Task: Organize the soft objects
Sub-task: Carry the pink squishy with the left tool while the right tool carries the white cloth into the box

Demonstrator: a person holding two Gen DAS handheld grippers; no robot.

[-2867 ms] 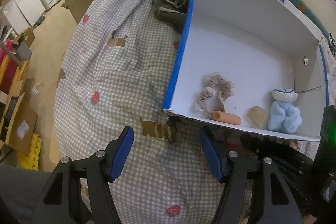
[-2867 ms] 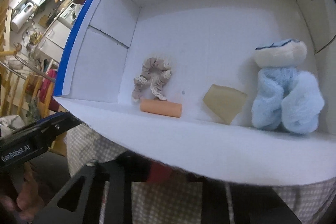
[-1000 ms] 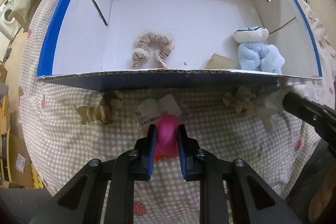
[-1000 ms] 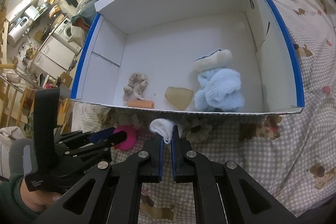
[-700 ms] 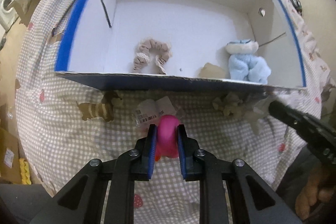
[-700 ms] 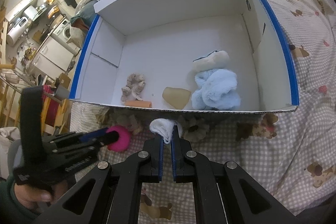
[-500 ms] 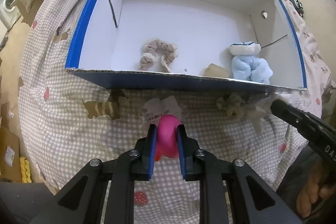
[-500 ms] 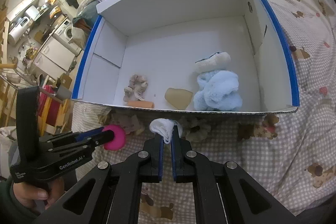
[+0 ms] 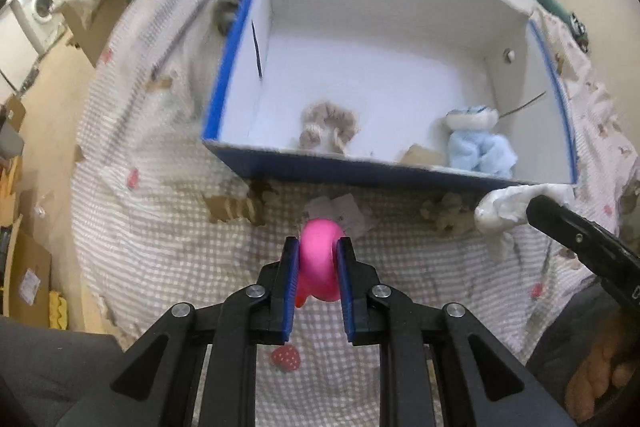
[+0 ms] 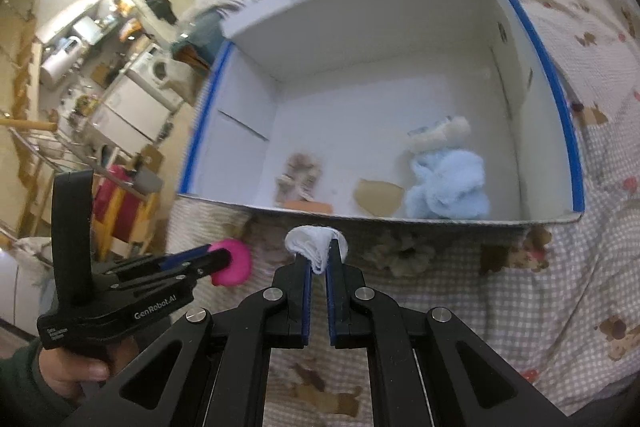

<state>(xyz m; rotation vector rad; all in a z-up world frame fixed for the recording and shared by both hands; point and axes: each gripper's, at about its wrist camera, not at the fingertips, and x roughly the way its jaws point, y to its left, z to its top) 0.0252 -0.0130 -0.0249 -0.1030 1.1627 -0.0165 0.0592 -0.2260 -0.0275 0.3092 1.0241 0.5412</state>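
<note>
Your left tongs [image 9: 317,254] stay clenched on the round pink plush toy [image 9: 319,259], now raised higher above the checked bedspread [image 9: 168,247]. Your right tongs [image 10: 319,261] stay clenched on the folded white cloth [image 10: 314,243], before the blue-edged white cardboard box [image 10: 400,39].

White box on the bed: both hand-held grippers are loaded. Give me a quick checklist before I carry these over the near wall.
1. Left hand-held gripper shut on pink toy: ok.
2. Right hand-held gripper shut on white cloth: ok.
3. Both loads short of the white box's near wall: ok.
4. Bare floor in box behind scrunchie and blue plush: ok.
5. Paper tag clear of the wall: cannot tell.
</note>
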